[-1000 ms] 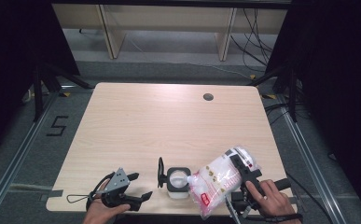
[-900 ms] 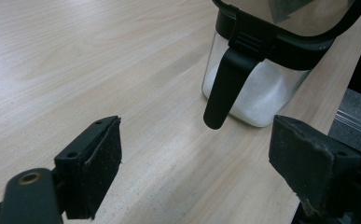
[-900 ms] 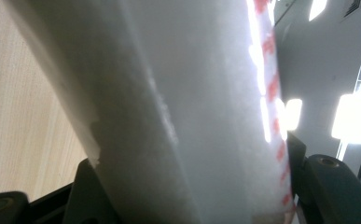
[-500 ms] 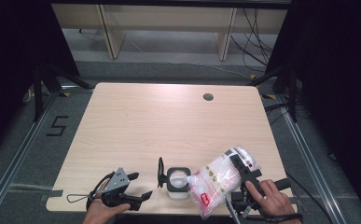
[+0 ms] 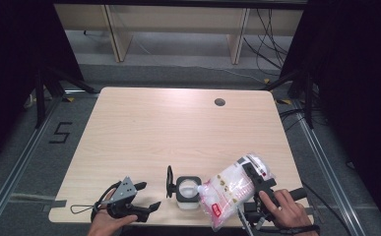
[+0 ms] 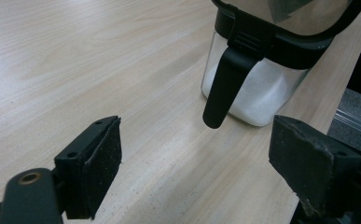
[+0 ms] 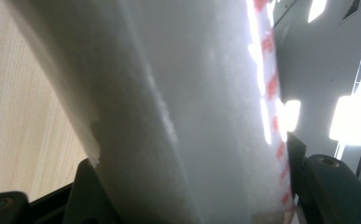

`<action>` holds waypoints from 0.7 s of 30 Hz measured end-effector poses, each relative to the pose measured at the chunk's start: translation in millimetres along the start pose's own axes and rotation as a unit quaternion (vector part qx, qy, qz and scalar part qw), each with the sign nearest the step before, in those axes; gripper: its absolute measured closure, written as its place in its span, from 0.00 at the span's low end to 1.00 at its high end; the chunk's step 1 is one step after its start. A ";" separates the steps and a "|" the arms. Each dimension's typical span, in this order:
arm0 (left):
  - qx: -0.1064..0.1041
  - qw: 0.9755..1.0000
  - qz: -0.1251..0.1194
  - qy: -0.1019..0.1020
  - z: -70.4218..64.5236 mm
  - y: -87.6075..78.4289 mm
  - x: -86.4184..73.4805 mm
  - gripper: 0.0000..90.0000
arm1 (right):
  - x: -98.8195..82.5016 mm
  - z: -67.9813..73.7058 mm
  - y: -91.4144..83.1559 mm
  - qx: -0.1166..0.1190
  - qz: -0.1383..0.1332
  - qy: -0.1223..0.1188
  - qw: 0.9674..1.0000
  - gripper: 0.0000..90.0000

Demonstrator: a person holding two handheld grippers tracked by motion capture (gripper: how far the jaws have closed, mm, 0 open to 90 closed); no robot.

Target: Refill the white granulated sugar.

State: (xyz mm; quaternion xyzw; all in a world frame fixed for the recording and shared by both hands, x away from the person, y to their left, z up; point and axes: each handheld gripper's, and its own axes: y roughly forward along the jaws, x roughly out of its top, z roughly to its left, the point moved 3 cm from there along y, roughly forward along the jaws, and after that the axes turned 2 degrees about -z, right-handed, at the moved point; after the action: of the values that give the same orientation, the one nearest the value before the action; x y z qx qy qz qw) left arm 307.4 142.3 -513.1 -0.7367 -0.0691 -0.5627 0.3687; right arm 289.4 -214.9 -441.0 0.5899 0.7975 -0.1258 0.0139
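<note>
Right gripper (image 5: 251,178) jaws clamped around a clear bag of white granules (image 5: 230,189), tipped beside the open black-rimmed jar (image 5: 187,191) near the table (image 5: 178,132) front edge, left gripper (image 5: 147,196) jaws spread wide, empty, facing the jar

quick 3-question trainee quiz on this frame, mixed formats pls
1. True or false: the right tool grips the bag of white powder.
2. What is between the jaws of the left tool? A) the lid B) the bag C) nothing
3. What stands between the two tools near the table's front edge?

Key:
1. True.
2. C; the jaws stand apart over bare tabletop.
3. A clear container with a black rim, its lid flipped open, white powder inside.
</note>
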 end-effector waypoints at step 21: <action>-0.003 1.000 -0.001 0.002 -0.7 -0.2 -0.7 0.18 | 1.9 -0.5 -0.5 -0.016 -0.009 -0.012 1.000 0.50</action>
State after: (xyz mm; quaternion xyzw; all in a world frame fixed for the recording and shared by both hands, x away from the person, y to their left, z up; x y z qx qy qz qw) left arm 306.6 142.2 -513.6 -0.7366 -0.0675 -0.5643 0.3667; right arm 288.4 -213.1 -440.8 0.5806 0.8047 -0.1198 0.0319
